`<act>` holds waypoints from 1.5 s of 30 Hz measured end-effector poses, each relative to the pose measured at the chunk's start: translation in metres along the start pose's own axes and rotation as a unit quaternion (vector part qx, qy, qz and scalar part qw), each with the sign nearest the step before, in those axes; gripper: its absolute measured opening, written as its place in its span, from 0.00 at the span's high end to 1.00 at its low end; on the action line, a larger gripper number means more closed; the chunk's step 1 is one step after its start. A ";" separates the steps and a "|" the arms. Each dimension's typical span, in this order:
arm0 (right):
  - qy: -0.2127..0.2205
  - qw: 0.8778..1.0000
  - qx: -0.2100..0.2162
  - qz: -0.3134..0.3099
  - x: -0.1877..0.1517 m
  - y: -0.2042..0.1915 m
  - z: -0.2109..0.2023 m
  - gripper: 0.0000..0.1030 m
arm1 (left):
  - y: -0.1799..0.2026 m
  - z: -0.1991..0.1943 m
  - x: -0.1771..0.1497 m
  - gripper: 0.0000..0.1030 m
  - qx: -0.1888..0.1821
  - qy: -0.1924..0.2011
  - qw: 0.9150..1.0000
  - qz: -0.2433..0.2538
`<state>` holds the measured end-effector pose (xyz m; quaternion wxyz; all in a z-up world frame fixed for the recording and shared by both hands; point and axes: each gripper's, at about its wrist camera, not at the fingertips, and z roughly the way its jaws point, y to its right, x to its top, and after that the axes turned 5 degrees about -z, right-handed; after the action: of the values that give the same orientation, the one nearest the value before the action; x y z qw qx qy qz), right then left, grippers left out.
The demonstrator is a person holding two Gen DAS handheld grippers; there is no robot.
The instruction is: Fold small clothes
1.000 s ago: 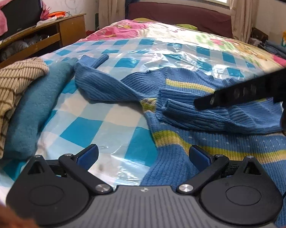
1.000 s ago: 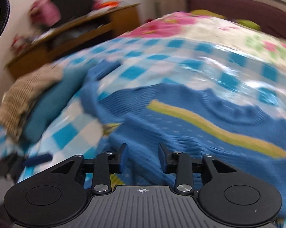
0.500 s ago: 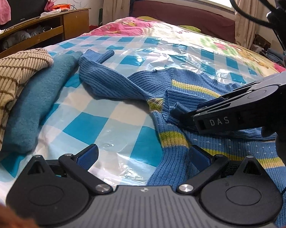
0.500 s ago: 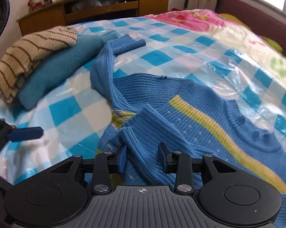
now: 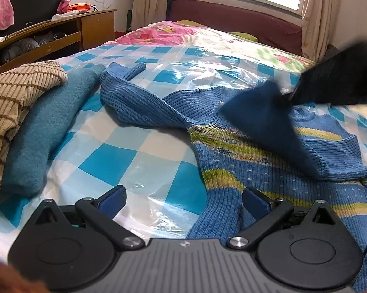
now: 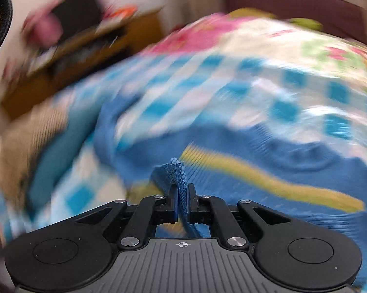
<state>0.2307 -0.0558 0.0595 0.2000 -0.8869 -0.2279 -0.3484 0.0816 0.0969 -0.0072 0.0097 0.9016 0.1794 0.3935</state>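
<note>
Bed (image 5: 144, 146) carries everything. Blue striped sweater (image 5: 268, 175) ahead of both jaws, mostly unfolded; far sleeve (image 5: 124, 90) sprawled. Folding barely begun. Left gripper (image 5: 183, 199) jaws wide, empty. Right gripper (image 6: 182, 196) jaws clamped on near sleeve cuff (image 6: 177, 171).

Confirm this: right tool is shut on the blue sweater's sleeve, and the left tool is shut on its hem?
Not quite. The left tool is open, holding nothing, as the left wrist view shows. The right tool is indeed shut on the blue sweater.

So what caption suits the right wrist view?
Right gripper pinching a fold of the blue knitted sweater above the checked bedspread.
</note>
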 end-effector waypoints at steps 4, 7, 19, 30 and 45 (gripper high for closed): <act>0.081 0.995 -0.018 0.049 0.018 0.006 -0.027 0.95 | -0.002 -0.001 0.000 0.00 -0.003 0.000 1.000 -0.005; 0.079 0.996 -0.021 0.029 0.018 -0.004 -0.013 0.95 | -0.003 -0.001 0.001 0.00 -0.005 0.000 1.000 -0.008; -0.027 0.999 0.028 0.023 -0.027 0.002 0.041 0.86 | -0.012 0.002 0.002 0.00 -0.004 -0.003 0.999 -0.034; -0.044 0.996 0.032 0.065 -0.064 0.023 0.032 0.81 | -0.034 0.012 0.062 0.00 0.064 0.043 0.996 -0.033; -0.024 0.983 0.111 0.145 -0.108 0.033 0.012 0.81 | -0.093 0.125 0.204 0.36 0.128 -0.009 0.986 -0.107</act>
<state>0.1844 -0.1054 -0.0323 0.3398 -0.8911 -0.1384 -0.2669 0.2696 0.2668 0.0359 -0.0623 0.8745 0.3239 0.3556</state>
